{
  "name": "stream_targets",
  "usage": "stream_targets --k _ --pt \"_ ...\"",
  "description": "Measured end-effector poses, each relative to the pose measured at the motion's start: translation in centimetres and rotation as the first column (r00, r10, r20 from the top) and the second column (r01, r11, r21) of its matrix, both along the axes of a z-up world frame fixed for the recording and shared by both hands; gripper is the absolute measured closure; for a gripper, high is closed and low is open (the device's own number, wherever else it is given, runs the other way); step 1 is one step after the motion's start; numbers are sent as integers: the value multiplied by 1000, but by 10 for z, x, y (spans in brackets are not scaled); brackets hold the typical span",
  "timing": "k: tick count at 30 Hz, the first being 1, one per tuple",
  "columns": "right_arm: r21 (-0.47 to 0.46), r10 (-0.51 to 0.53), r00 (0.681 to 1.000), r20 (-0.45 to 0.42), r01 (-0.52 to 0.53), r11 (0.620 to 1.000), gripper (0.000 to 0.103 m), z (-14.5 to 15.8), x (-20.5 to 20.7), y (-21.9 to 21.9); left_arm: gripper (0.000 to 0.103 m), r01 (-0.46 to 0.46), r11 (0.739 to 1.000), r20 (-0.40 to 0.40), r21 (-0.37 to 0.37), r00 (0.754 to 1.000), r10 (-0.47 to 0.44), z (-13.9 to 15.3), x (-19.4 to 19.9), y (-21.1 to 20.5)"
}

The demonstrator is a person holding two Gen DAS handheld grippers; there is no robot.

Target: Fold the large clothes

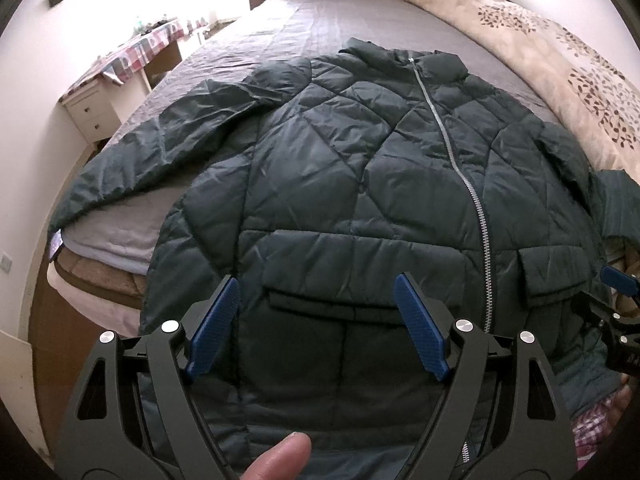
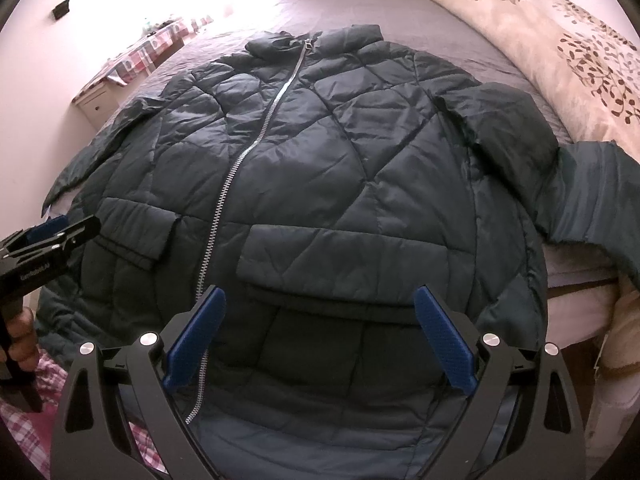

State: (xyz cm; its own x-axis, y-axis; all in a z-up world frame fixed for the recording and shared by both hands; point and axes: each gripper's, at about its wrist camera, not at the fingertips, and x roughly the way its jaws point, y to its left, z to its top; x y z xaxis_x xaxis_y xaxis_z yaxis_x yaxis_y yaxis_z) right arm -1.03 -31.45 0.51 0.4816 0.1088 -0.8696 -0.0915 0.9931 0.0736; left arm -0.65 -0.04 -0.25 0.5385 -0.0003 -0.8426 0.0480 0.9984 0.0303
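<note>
A dark green quilted jacket (image 1: 360,168) lies front up on the bed's grey sheet (image 1: 280,28), zipped, collar toward the headboard. Its sleeves spread to both sides; one sleeve (image 2: 592,200) hangs over the bed edge. My left gripper (image 1: 316,284) stands open above the left flap pocket (image 1: 320,300), nothing between its blue pads. In the right wrist view my right gripper (image 2: 320,294) is open too, hovering over the other pocket (image 2: 320,264) near the hem. Each gripper shows at the edge of the other's view: left gripper (image 2: 68,228), right gripper (image 1: 618,280).
A beige leaf-print duvet (image 1: 560,60) is bunched along the bed's right side. A white drawer unit (image 1: 92,112) under a checked cloth stands by the wall at left. A person's fingertip (image 1: 284,456) and hand (image 2: 20,332) show on the handles.
</note>
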Motion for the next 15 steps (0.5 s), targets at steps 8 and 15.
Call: stream_targets --k 8,15 --pt "24 -83 996 -7 84 996 10 -4 -3 -17 23 2 1000 -17 -8 1000 -3 -4 4 0" --pt "36 -169 986 3 168 985 10 -2 -6 -40 23 6 1000 -28 -8 1000 -7 -7 7 -1"
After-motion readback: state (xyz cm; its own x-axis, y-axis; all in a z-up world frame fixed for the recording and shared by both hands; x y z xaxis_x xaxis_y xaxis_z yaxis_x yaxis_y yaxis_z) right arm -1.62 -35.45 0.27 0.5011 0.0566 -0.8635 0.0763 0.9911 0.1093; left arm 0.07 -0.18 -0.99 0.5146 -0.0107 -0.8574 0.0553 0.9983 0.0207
